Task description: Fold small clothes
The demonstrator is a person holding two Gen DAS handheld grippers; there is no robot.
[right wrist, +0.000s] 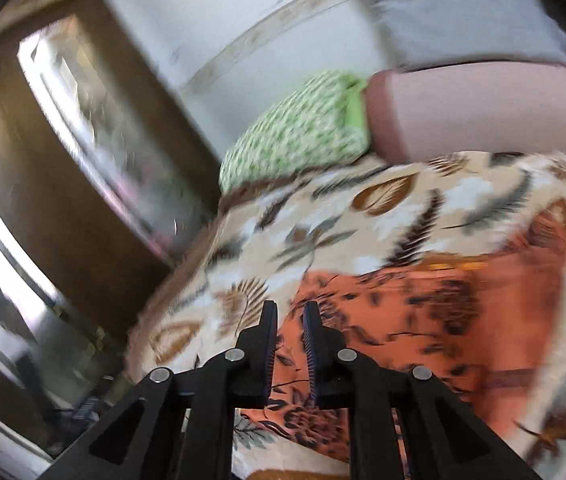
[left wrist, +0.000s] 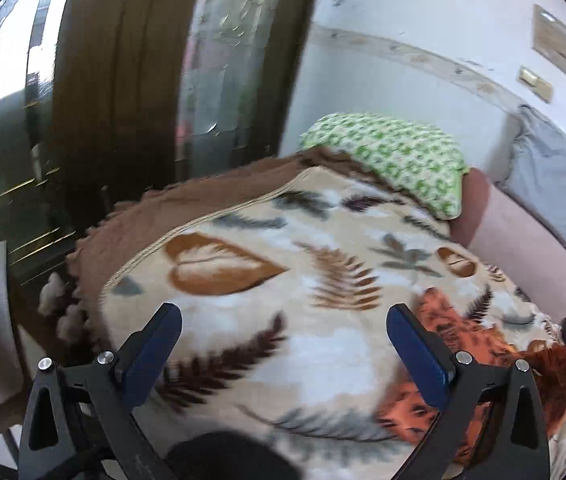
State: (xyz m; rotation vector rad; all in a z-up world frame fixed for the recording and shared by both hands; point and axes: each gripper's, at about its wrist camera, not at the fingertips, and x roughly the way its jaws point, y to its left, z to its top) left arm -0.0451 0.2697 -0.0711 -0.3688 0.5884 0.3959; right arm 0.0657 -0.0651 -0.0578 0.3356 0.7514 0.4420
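Starting the fold | left claw [left wrist: 283,348] wide open, empty, above bed blanket [left wrist: 243,300] | right claw [right wrist: 290,344] nearly closed, grip on orange garment [right wrist: 423,312] unclear | next: pinch its edge.

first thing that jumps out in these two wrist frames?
The orange patterned garment spread on the leaf-print blanket stands out most; it lies just ahead of the right gripper, whose fingers are nearly closed with only a narrow gap and nothing clearly between them. The left gripper hangs wide open over the blanket, with the garment by its right finger. Behind, a green-patterned pillow sits at the blanket's far edge.
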